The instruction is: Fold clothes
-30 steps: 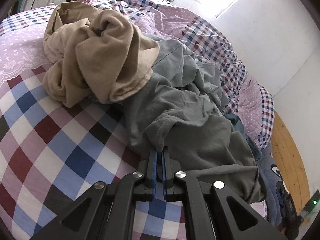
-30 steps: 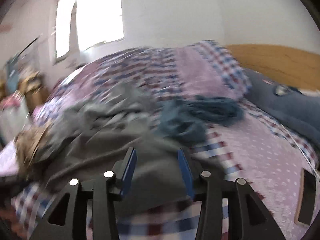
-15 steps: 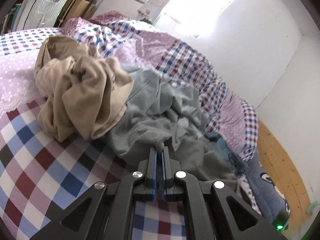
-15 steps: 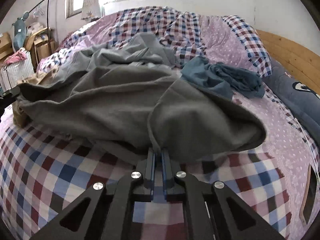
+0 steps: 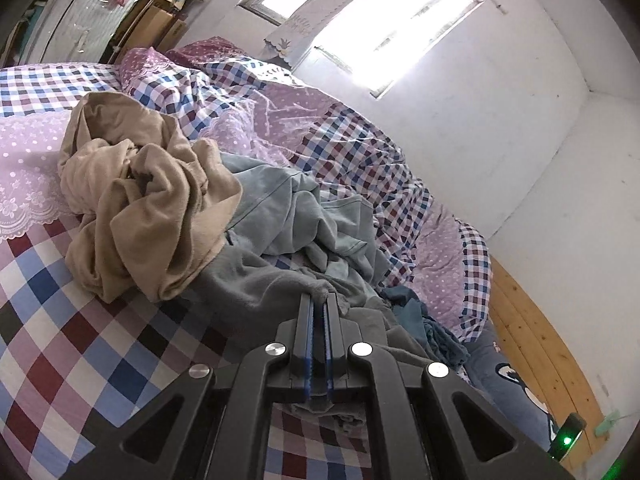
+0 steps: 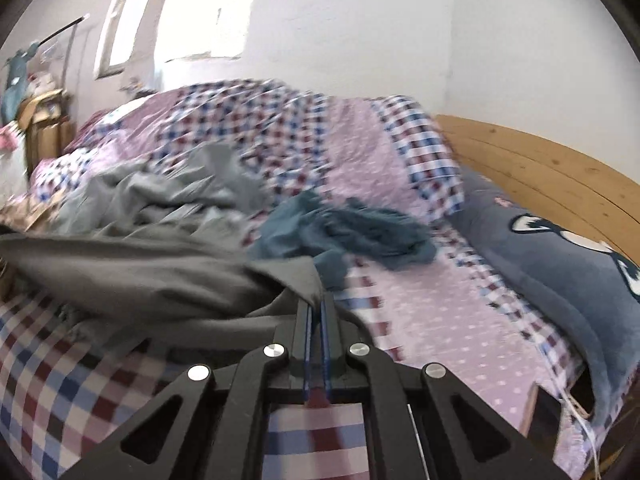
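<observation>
black gripper (image 5: 318, 300), blue pads, silver screws

The right wrist view is motion-blurred: the checked quilt (image 6: 256, 120) and grey garment (image 6: 132, 268) smear across its middle. The grey garment's (image 5: 280, 280) lower edge hides behind the left gripper (image 5: 319, 300), and the tan garment (image 5: 152, 216) covers its upper left part.

grey garment (image 5: 280, 280) being held crumpled, stretched across checked bed | beige garment (image 5: 144, 204) lying bunched, overlapping grey one's edge | teal garment (image 6: 340, 232) lying rumpled just beside it
</observation>
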Demonstrator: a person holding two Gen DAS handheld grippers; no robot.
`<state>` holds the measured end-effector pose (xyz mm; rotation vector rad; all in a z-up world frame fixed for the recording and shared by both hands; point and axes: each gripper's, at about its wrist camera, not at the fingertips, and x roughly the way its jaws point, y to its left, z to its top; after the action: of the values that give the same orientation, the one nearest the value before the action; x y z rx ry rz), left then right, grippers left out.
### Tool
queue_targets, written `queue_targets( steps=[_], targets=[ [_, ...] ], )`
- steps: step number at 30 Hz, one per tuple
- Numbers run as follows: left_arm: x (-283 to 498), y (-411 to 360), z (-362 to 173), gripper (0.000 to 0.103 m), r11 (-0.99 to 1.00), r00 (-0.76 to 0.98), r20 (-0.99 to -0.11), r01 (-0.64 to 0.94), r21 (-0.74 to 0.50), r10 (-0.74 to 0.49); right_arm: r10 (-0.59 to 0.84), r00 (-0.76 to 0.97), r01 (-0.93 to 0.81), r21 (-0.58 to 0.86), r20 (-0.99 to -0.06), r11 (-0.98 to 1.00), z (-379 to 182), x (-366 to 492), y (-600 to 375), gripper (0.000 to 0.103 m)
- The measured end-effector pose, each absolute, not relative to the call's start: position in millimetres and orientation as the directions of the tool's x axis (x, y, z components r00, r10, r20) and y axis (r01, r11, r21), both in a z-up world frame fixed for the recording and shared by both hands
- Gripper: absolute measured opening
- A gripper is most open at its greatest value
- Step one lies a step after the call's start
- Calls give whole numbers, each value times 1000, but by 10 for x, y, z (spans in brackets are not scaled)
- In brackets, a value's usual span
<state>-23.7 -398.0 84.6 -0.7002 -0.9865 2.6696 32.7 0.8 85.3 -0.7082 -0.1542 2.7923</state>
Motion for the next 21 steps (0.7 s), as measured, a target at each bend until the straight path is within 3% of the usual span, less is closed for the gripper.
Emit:
queue_targets(
  steps=[5, 11, 17, 18, 20, 21],
  targets=[
    [-210, -3898, 871, 3, -755, -862, -352, -54, -653, 365, 373, -824, -359, -117, -427, -926, 1002, 406, 517, 1],
    [-197, -3809, 879, 3, -761, -855, -353, -71, -645, 380, 464, -754, -520, -9, -465, -854, 960, 528, 1025, 4],
    [-207, -3770, 846, 3, -771, -847, -371, -70, -632, 380, 343, -780, -444, 78, -523, -892, 893, 548, 976, 7],
    [-209, -3764, 841, 3, -773, -846, -374, -69, -630, 380, 301, -788, -405, 84, -538, -911, 861, 520, 905, 10],
    [-212, -3751, 830, 3, -777, -843, -379, -69, -626, 380, 203, -798, -313, 102, -568, -944, 793, 464, 754, 32],
    [-214, -3744, 825, 3, -778, -842, -382, -68, -624, 380, 165, -800, -276, 109, -576, -955, 763, 443, 688, 38]
  ],
)
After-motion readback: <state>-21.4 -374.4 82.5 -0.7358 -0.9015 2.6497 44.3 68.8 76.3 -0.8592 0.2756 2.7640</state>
